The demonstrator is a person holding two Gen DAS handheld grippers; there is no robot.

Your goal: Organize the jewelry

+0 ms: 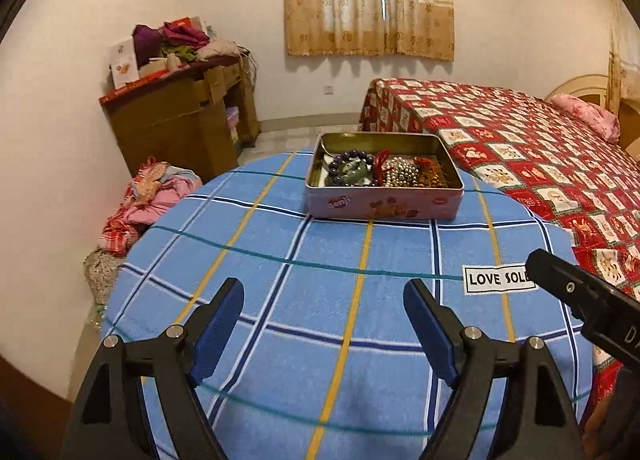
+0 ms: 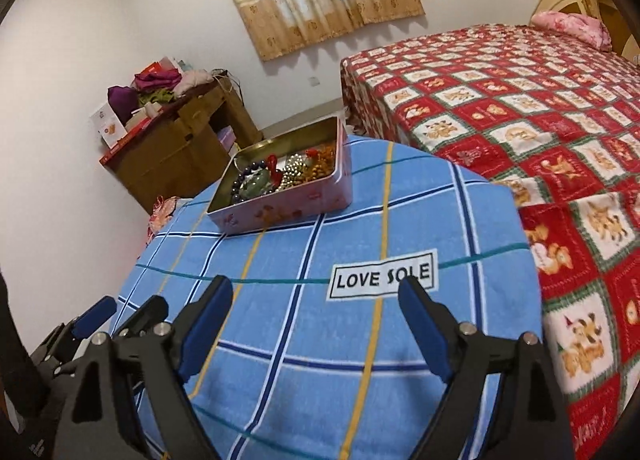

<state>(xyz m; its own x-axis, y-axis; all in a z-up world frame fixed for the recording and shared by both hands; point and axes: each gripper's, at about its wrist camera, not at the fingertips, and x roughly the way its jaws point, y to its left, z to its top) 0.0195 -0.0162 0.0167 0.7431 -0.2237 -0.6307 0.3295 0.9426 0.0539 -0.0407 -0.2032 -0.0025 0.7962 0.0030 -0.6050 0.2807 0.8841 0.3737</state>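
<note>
Tin (image 1: pixel 384 195) of jewelry (image 1: pixel 396 171) sits at the table's (image 1: pixel 280 300) far edge. Left claw (image 1: pixel 323 334) and right claw (image 2: pixel 316 330) both released, empty. We expect beads slippery, tangling; pinch single strands.

Black grippers, blue-padded fingers (image 1: pixel 219 334)

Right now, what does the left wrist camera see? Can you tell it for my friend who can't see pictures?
An open pink tin full of jewelry, with purple beads and silver beads, sits at the far side of a blue plaid cloth. The left gripper hovers open and empty in front; a red patterned bed is behind.
</note>
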